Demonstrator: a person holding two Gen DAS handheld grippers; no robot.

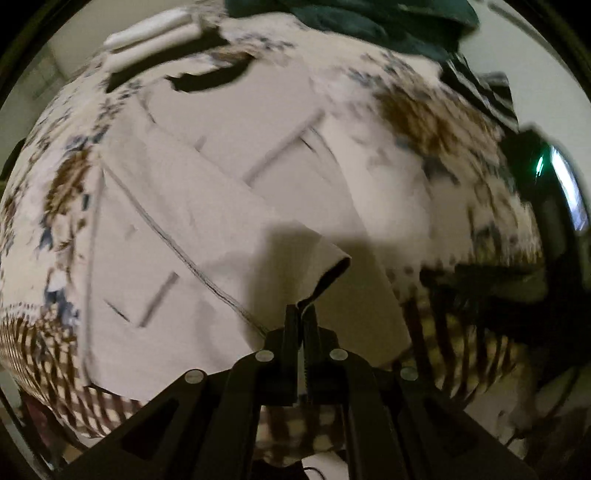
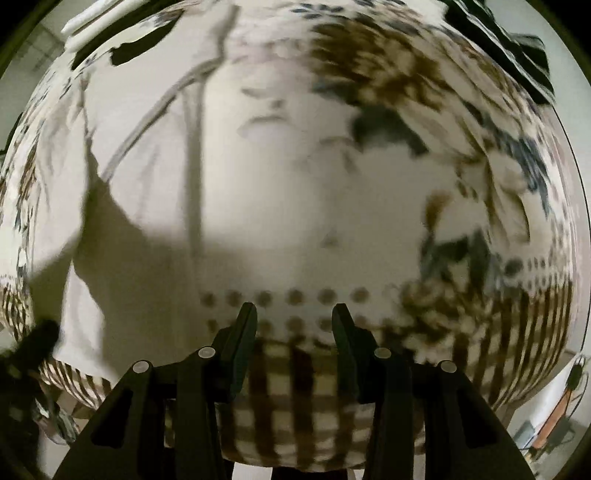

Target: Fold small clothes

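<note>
Garment (image 1: 221,206), pale and creased, lies spread on the patterned cloth (image 1: 436,122) covering the table. Its near corner is lifted and pinched between the closed fingers of the left gripper (image 1: 303,314). The right gripper (image 2: 293,325) hovers over the cloth's dotted border, jaws apart and holding nothing. Only the left view shows a dark green pile (image 1: 351,18) at the far edge.
</note>
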